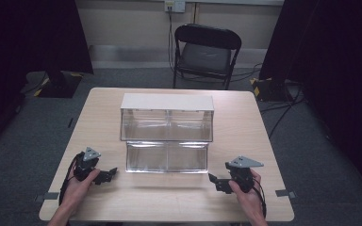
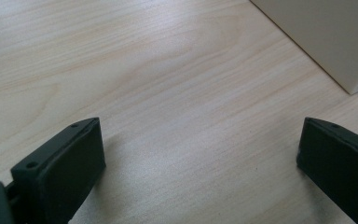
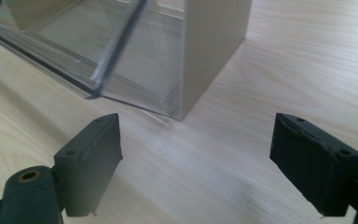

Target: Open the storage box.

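Wood-grain table [image 1: 245,141] carries a single large thing: a two-tier organiser [image 1: 167,133] with beige top and sides and clear plastic fronts, standing mid-table, its lower clear tier [image 1: 166,157] stepping out toward the person. It appears empty, though the glare on the plastic makes that hard to confirm. Beyond the far edge stands a black folding chair [image 1: 206,54].

Both hands rest near the front edge, one on either side of the organiser and apart from it. The left gripper [image 1: 107,175] lies on the table with its jaws spread wide, nothing between them but bare wood [image 2: 191,140]; a beige corner [image 2: 321,37] of the organiser sits ahead of it to one side. The right gripper [image 1: 215,181] is likewise wide apart and empty, aimed at the organiser's near right corner [image 3: 200,60], where clear wall meets beige side panel.

Likely trouble: the clear plastic is smooth and probably light, so a one-sided push or off-centre pinch could skate the whole unit across the table or tilt it. Glare may also hide edges, so a jaw could catch the protruding lower lip.
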Demonstrator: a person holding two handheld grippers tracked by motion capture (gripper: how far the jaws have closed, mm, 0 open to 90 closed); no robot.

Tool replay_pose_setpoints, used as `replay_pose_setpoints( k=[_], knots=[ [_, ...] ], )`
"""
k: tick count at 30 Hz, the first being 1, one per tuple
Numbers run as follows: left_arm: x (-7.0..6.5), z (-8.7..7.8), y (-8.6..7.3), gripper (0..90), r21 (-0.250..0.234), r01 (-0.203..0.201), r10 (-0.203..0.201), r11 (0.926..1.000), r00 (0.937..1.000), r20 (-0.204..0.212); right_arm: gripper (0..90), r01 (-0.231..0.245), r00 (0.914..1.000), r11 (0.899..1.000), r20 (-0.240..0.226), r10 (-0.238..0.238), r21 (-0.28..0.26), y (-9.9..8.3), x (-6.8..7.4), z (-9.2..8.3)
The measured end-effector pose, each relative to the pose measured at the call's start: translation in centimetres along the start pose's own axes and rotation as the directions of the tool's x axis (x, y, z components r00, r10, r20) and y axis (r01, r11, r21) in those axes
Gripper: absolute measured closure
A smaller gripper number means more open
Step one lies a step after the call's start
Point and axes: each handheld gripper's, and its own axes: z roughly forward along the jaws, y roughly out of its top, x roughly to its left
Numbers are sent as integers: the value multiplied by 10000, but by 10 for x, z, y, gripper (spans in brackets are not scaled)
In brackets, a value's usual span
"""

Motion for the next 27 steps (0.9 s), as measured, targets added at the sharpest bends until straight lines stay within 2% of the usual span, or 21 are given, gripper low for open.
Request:
replay_pose_setpoints(
  k=[2, 10, 27],
  knots=[
    [0, 0, 0, 3, -2, 4, -4, 10000, 10000, 1, 155, 127, 9997, 9999, -223, -128, -51, 1, 5, 2],
    [0, 0, 0, 3, -5, 4, -4, 10000, 10000, -3, 156, 187, 9987, 9997, -468, -194, -144, 6, 14, 8],
    [0, 0, 0, 3, -18, 35, -35, 10000, 10000, -9, 173, 181, 9988, 9998, -451, -186, -122, 11, 21, 22]
  ],
)
